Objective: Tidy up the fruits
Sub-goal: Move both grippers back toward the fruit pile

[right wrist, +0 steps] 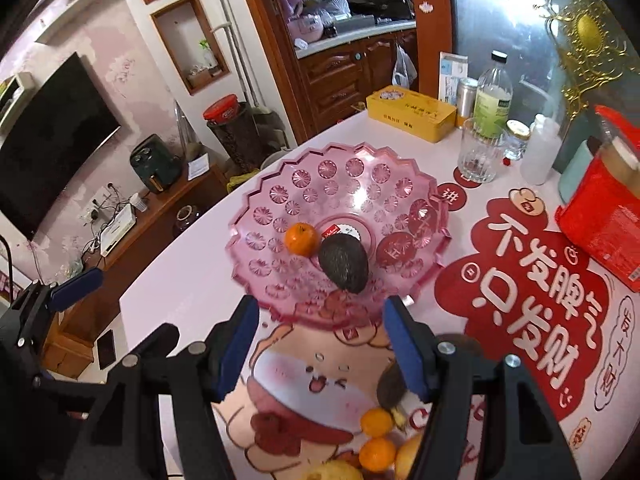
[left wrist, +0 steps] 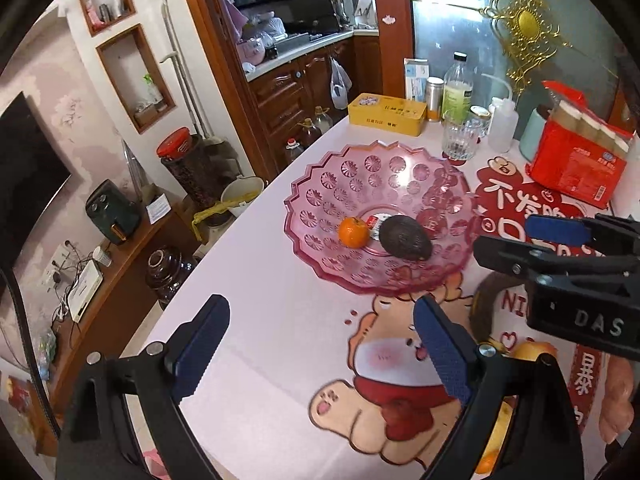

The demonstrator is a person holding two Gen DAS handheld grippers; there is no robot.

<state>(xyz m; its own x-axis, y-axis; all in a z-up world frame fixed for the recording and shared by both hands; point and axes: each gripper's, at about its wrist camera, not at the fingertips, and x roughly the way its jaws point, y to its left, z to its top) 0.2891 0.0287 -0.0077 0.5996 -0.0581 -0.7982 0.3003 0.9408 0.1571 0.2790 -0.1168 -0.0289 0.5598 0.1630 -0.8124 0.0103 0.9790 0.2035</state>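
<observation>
Right wrist view: scalloped pink glass bowl [right wrist: 340, 184] cradles a pebbly dark avocado [right wrist: 344, 266] touching a glossy round tangerine [right wrist: 301, 239]; right gripper [right wrist: 318, 346] and left gripper [left wrist: 320, 344] both hover parted, empty.

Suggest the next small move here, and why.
Probably lower the right gripper, open and empty, toward the loose tangerines on the table. The pink bowl holds only one tangerine and an avocado; more fruit waits outside.
</observation>
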